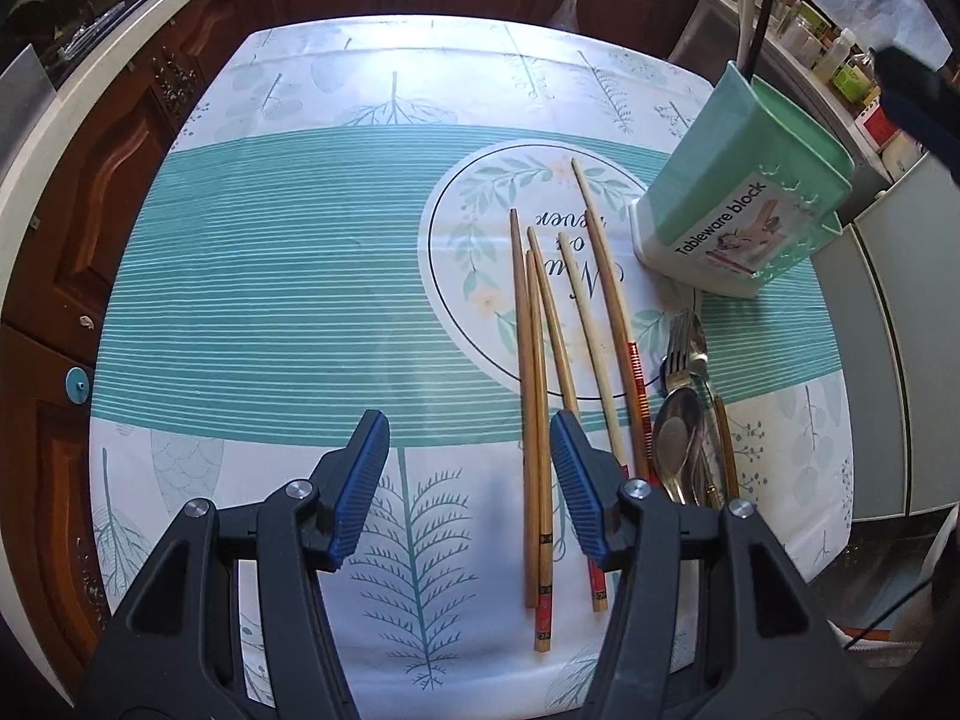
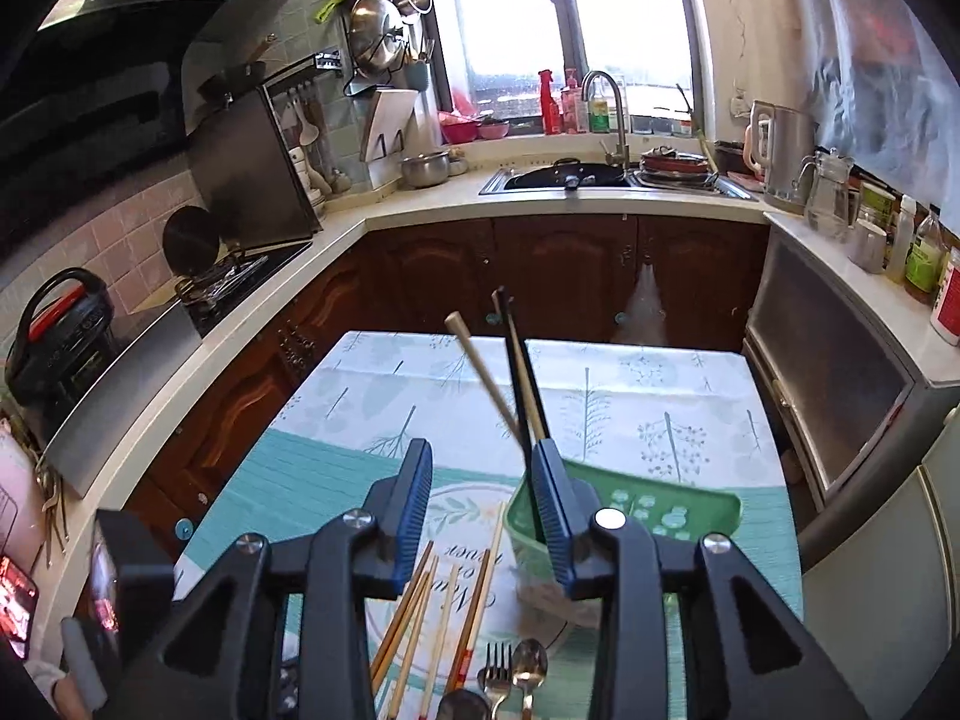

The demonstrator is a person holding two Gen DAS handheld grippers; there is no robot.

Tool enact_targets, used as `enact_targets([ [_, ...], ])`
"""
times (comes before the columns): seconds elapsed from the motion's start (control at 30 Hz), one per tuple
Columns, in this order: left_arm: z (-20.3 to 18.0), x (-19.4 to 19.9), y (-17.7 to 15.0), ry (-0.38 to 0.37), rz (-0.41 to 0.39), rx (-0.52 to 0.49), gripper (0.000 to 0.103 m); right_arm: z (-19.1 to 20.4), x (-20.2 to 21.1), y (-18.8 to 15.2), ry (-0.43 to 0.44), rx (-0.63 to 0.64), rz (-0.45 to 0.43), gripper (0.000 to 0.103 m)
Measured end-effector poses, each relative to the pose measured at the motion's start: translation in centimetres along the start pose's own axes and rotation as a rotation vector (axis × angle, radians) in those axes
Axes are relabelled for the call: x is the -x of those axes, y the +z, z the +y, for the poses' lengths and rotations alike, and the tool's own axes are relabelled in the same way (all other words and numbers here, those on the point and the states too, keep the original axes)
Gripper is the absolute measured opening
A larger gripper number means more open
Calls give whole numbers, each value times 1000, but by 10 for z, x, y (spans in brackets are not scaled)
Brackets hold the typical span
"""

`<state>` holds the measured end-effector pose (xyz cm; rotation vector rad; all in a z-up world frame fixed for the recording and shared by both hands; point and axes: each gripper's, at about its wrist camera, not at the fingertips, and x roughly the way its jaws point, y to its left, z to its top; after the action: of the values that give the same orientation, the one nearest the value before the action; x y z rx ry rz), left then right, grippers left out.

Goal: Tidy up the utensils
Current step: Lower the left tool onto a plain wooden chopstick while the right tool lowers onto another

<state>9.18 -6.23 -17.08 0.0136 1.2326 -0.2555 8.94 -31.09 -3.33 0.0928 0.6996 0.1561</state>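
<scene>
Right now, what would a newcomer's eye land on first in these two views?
Probably the row of wooden chopsticks lying side by side on the leaf-print tablecloth, with the spoons and fork beside them. Next, the green tableware holder standing at the cloth's edge, a few chopsticks already upright in it.

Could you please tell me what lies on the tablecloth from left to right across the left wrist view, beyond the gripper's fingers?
Wooden chopsticks → pale chopstick → red-banded chopstick → pile of spoons and a fork → green tableware block.
</scene>
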Motion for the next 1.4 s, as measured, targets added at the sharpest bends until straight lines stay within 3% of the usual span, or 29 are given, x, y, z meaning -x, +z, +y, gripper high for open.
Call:
enact_targets([
  [0.43,-5,-33,10,-71,63,-38,53,5,-35,-70,42,-42,237,34],
  [0.57,-7,-49,14,-71,85,-46,38,-1,-46,-85,41,-72,286,30],
  [0.87,-2,-78,34,-134,155,-21,14,-20,-58,-104,28,-134,345,25],
  [1.13,-9,-86,50,-169,208,-24,13,-28,-60,-109,27,-156,354,25],
  [1.4,-24,-95,56,-126,236,-67,13,-25,-62,-112,45,-156,363,25],
])
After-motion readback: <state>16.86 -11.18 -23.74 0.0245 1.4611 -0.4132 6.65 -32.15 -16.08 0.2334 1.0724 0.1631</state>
